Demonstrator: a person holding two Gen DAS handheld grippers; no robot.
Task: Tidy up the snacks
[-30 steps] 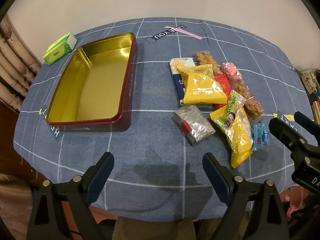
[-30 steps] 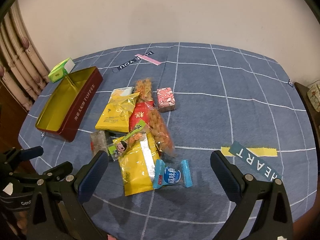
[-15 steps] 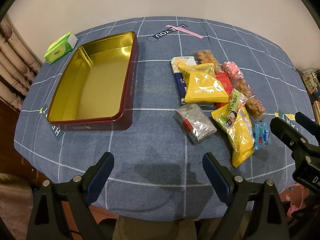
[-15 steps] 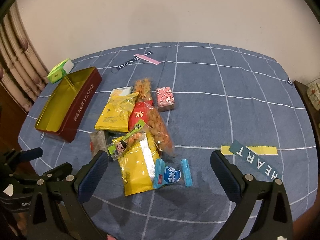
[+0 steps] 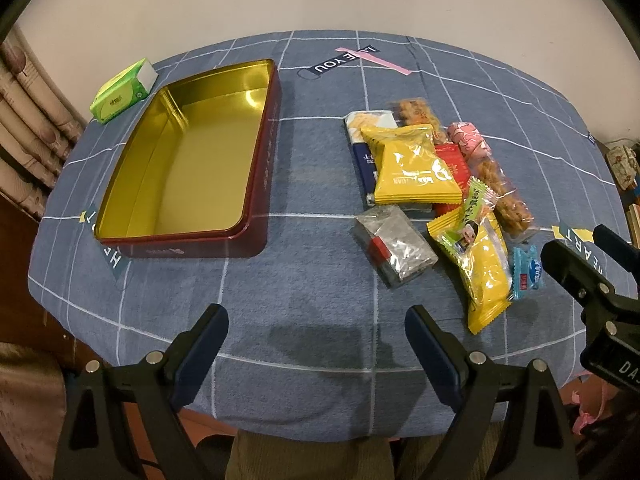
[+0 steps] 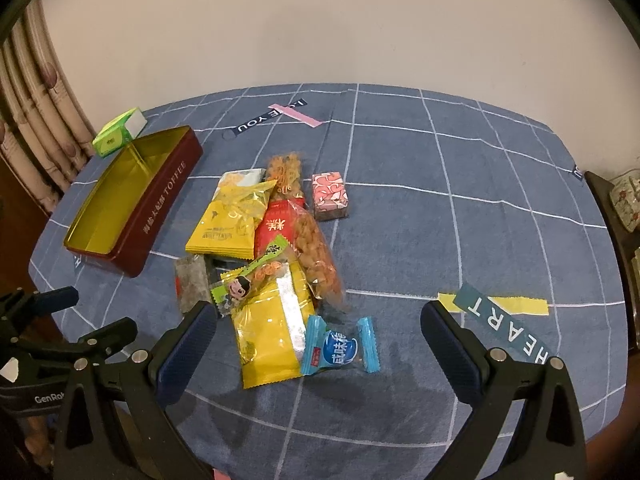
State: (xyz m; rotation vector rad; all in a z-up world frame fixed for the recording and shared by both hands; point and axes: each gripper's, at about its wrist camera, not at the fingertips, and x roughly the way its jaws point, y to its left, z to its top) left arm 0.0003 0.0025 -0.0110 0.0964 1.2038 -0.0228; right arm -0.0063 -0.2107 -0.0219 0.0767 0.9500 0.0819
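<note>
Blue checked tablecloth (image 5: 312, 184), empty tin (image 5: 188, 160), snack pile (image 6: 272, 264) overlapping so lower packets are half hidden, left gripper (image 5: 316, 340) and right gripper (image 6: 320, 332) both spread apart, holding nothing.

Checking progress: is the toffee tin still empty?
Empty. The tin shows only bare gold floor; all snacks lie on the tablecloth beside it.

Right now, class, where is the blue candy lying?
In the right wrist view the blue candy lies on the tablecloth at the near end of the snack pile, against the right edge of the yellow packet, between the open right fingers.
</note>
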